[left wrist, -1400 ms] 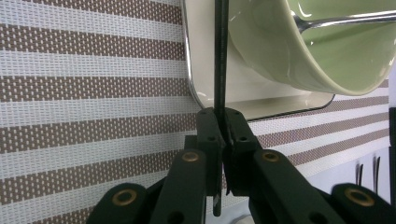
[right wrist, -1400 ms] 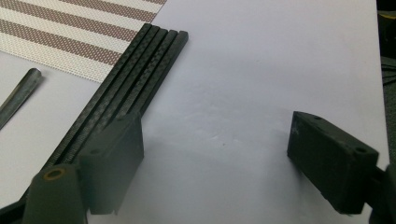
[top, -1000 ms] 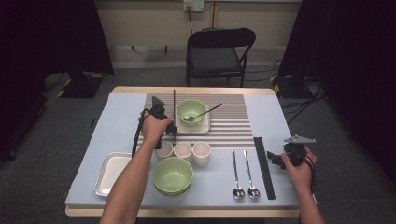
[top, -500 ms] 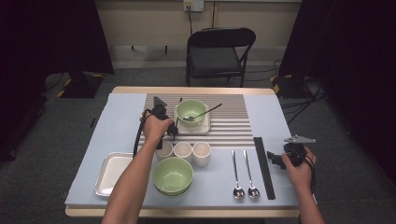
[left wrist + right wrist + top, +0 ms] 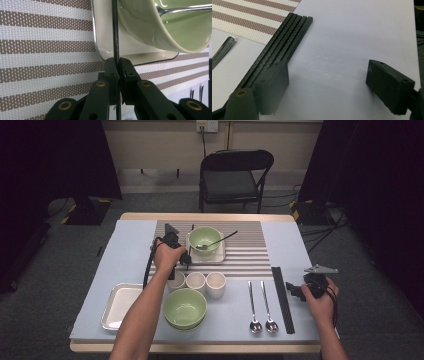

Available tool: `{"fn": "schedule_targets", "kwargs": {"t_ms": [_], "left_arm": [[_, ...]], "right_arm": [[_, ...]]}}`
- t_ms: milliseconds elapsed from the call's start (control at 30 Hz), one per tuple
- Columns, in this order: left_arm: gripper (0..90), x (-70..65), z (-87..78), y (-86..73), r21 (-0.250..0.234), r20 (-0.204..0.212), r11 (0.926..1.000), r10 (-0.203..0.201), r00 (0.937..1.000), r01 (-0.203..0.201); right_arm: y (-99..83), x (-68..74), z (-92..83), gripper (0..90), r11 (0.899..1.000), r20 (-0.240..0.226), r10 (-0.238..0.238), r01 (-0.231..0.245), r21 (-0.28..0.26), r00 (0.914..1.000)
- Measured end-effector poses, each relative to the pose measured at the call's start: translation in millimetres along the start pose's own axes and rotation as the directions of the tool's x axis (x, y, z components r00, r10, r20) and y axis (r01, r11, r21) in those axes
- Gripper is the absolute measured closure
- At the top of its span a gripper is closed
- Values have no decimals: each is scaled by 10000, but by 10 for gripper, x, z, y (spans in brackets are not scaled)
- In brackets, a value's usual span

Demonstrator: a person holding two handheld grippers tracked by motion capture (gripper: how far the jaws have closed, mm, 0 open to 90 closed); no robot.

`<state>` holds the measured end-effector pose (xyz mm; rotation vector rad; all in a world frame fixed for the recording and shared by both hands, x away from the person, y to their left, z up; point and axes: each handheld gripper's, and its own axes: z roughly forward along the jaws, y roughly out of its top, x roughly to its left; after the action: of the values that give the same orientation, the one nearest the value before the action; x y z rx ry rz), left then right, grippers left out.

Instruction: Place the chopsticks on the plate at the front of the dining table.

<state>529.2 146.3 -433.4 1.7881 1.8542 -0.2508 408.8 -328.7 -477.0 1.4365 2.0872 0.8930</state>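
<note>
Item: thin black carbon-weave chopstick (image 5: 115,30), being clamped tight between the jaws of the left gripper (image 5: 117,65), lying along the left rim of the small square cream plate (image 5: 105,37) on the brown-and-white striped woven placemat (image 5: 45,50), toward the table's far edge.

On the plate: pale green ceramic bowl (image 5: 204,239) holding a long steel spoon (image 5: 216,243).

Handling: judged best kept level and lowered parallel to the plate rim, clear of the bowl wall, before loosening.

Near edge: three small cream cups (image 5: 196,282), second green bowl (image 5: 185,308), steel tray (image 5: 120,306), two spoons (image 5: 262,306).

Right gripper (image 5: 327,80): jaws standing wide apart, empty, beside the remaining black chopsticks (image 5: 279,47) near the table's right edge.
</note>
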Motion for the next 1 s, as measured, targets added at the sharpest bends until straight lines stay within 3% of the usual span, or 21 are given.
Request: {"fn": "schedule_targets", "kwargs": {"t_ms": [200, 233, 300, 333, 467, 600, 700, 1000], "left_arm": [[859, 13, 2, 6, 141, -91, 9996, 226, 9997, -224], [858, -19, 24, 3, -239, -58, 9993, -301, 9995, 299], [855, 3, 6, 11, 34, -10, 10000, 43, 10000, -43], [854, -13, 17, 10, -125, -18, 9998, -169, 9999, 169], [847, -30, 31, 9, -240, 22, 9993, -278, 9996, 279], [813, -27, 19, 3, -74, -9, 10000, 67, 10000, -67], [816, -41, 28, -3, -127, -10, 9999, -86, 10000, 86], [845, -29, 24, 5, -166, -78, 9999, -7, 10000, 5]], "right_arm": [[0, 0, 0, 176, 10000, -7, -5, 5, 4, 10000], [0, -2, 1, 176, 10000, 1, -20, 20, -13, 10000], [0, 0, 0, 176, 10000, -7, 10, -10, -4, 10000], [0, 0, 0, 176, 10000, -5, 6, -6, 0, 10000], [0, -2, 1, 176, 10000, -18, 0, 0, -4, 10000], [0, -3, 1, 176, 10000, -18, -17, 17, -10, 10000], [0, -3, 0, 176, 10000, -17, -11, 11, -2, 10000], [0, -3, 0, 176, 10000, -25, 7, -7, -1, 10000]]}}
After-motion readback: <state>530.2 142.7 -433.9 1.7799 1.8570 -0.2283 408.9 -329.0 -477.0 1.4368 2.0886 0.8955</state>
